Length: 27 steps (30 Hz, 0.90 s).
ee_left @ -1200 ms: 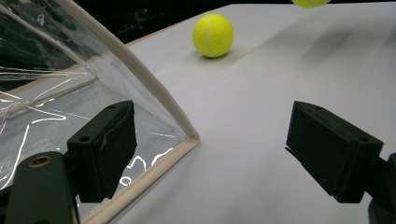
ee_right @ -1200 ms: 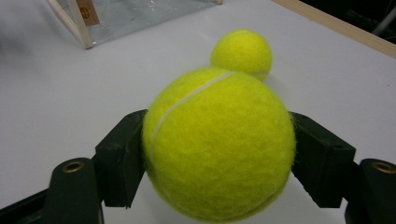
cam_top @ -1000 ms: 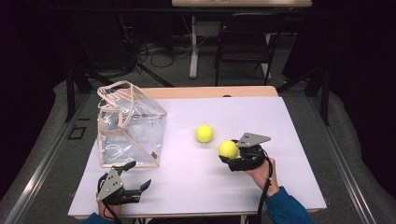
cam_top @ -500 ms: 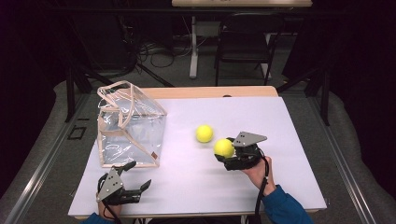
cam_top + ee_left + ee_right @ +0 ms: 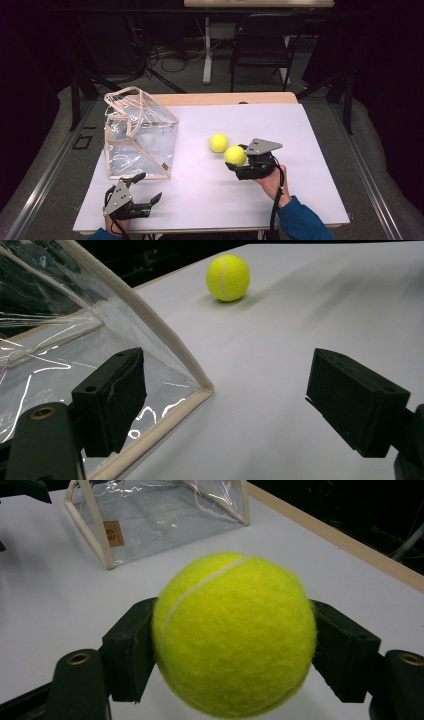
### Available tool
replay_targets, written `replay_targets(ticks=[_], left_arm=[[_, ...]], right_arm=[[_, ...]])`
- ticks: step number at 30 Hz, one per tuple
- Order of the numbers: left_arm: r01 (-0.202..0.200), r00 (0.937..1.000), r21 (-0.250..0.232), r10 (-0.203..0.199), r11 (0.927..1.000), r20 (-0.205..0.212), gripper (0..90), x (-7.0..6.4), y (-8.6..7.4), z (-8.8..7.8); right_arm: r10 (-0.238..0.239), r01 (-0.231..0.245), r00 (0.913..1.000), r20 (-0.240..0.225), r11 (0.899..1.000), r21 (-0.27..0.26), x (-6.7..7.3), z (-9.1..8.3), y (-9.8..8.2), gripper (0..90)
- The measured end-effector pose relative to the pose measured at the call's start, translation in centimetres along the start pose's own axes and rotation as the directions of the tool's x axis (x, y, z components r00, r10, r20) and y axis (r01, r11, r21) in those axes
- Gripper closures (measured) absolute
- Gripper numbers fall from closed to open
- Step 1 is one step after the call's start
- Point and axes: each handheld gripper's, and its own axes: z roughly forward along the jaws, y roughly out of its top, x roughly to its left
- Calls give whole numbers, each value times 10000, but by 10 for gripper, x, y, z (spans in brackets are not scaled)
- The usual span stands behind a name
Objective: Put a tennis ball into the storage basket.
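Observation:
A yellow tennis ball (image 5: 235,155) is lifted a little off the white table, and my right gripper (image 5: 236,160) is shut on it. In the right gripper view the ball (image 5: 235,635) bulges between both black pads (image 5: 131,647). A second tennis ball (image 5: 218,143) lies on the table just beyond it, seen also in the left gripper view (image 5: 227,270). A clear plastic bag (image 5: 140,135) with beige trim stands upright at the left. My left gripper (image 5: 150,186) rests open near the table's front left corner, its jaws (image 5: 225,400) wide apart beside the bag's lower corner (image 5: 202,389).
The white table top (image 5: 310,130) has a wooden far edge (image 5: 230,98). A dark chair (image 5: 260,50) and cables stand on the floor behind the table. The bag's top (image 5: 155,510) is open, with looped handles.
My right gripper has carried the held ball slightly left, toward the second ball. The left gripper, the bag and the loose ball have stayed put.

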Motion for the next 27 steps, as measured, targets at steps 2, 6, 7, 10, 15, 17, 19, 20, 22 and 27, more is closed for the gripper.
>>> replay_targets(ticks=[2,6,7,10,15,17,19,20,22,27], left_arm=[[-2,10000,9,2,10000,8,161,0,0,0],[-3,10000,14,3,10000,1,160,0,0,0],[9,10000,12,-9,10000,-10,161,0,0,0],[42,10000,11,-42,10000,-19,161,0,-1,0],[71,10000,-13,-71,10000,7,160,0,-1,1],[38,10000,-7,-38,10000,-13,161,1,0,1],[57,10000,-15,-58,10000,-12,160,1,-1,1],[95,10000,-12,-95,10000,-5,161,0,-1,1],[99,9999,-11,-99,10000,23,161,0,-1,1],[102,9999,-4,-102,9999,-1,161,0,-1,1]], right_arm=[[45,-45,10000,5,10000,-39,0,1,1,262],[19,-19,10000,-23,10000,-88,0,3,3,263],[15,-15,10000,-24,10000,-98,0,4,4,262],[-2,0,10000,-88,9999,-161,1,7,7,262],[-60,57,9999,-130,9997,-217,2,11,11,262],[-105,101,9998,-140,9996,-272,2,12,12,262],[-123,119,9998,-140,9995,-309,3,13,13,263],[-155,150,9998,-145,9994,-320,3,14,14,263],[-171,166,9998,-139,9992,-353,3,14,15,263],[-192,186,9997,-130,9990,-413,3,15,17,263]])
